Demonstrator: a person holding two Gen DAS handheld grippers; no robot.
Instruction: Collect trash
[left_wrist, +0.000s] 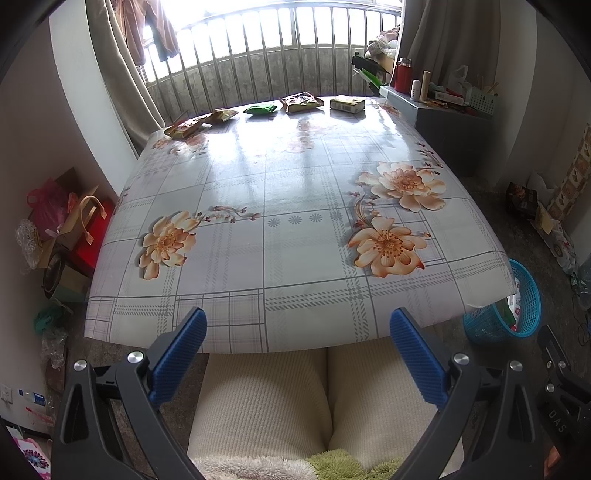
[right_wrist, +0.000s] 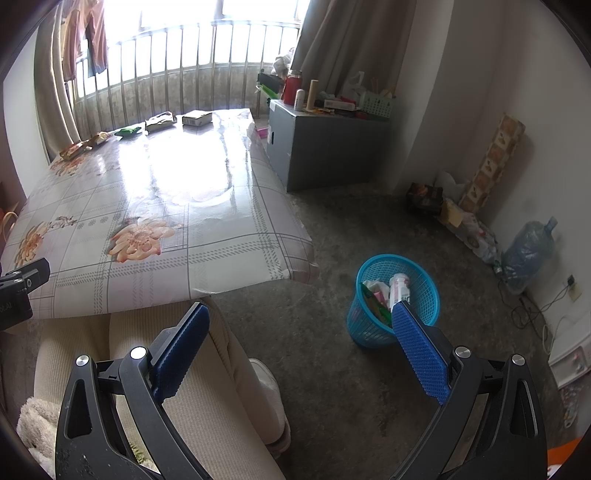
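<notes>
Several pieces of trash lie along the far edge of the table (left_wrist: 295, 258): two brown snack wrappers (left_wrist: 184, 128) at far left, a green packet (left_wrist: 260, 109), a yellow snack bag (left_wrist: 301, 101) and a small box (left_wrist: 347, 103). They show in the right wrist view too, with the box (right_wrist: 197, 118) rightmost. A blue mesh basket (right_wrist: 417, 295) with trash inside stands on the floor right of the table; its rim shows in the left wrist view (left_wrist: 524, 295). My left gripper (left_wrist: 297, 325) is open and empty over the table's near edge. My right gripper (right_wrist: 299, 321) is open and empty above the floor, left of the basket.
The person's legs in cream trousers (left_wrist: 325, 398) are under the table's near edge. A grey cabinet (right_wrist: 325, 147) with clutter on top stands right of the table. Bags and boxes (left_wrist: 66, 229) pile on the floor at left. A water jug (right_wrist: 528, 251) stands by the right wall.
</notes>
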